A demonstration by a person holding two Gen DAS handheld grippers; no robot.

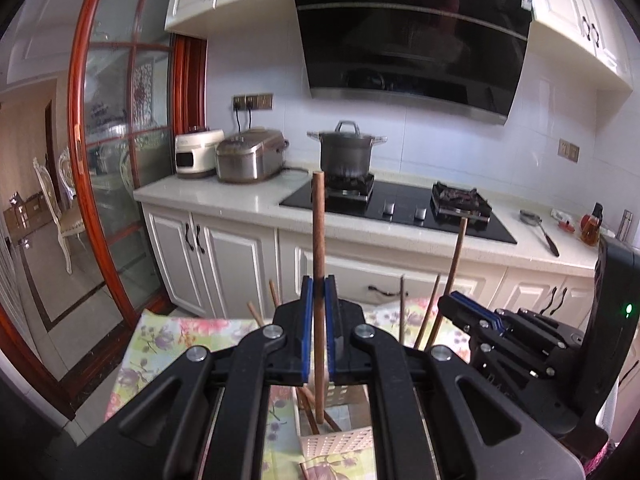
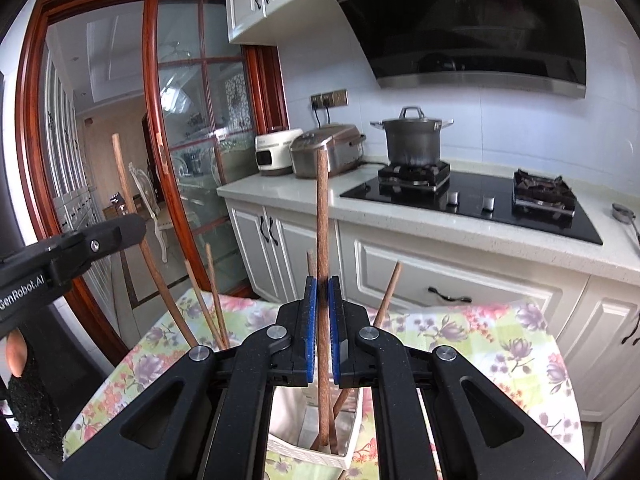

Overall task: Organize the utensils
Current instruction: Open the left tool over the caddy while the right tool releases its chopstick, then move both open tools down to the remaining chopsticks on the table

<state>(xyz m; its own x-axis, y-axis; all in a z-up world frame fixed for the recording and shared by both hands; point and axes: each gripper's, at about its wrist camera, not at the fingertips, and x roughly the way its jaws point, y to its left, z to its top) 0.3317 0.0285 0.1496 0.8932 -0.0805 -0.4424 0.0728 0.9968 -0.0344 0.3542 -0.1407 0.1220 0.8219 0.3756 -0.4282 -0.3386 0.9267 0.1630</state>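
Observation:
My left gripper (image 1: 319, 288) is shut on an upright brown wooden handle (image 1: 318, 232) whose lower end goes down into a white perforated utensil holder (image 1: 340, 438). My right gripper (image 2: 322, 292) is shut on another upright brown wooden handle (image 2: 322, 216) that stands in the white holder (image 2: 316, 450). Several other wooden sticks (image 2: 212, 300) lean in the holder. The right gripper shows at the right of the left wrist view (image 1: 472, 312); the left gripper shows at the left of the right wrist view (image 2: 100, 240). The utensil heads are hidden inside the holder.
The holder stands on a floral tablecloth (image 2: 480, 332). Behind are white cabinets, a worktop with a black hob (image 1: 400, 208), a steel pot (image 1: 348, 152), two rice cookers (image 1: 248, 156) and a strainer (image 1: 538, 226). A red-framed glass sliding door (image 1: 112, 160) is at left.

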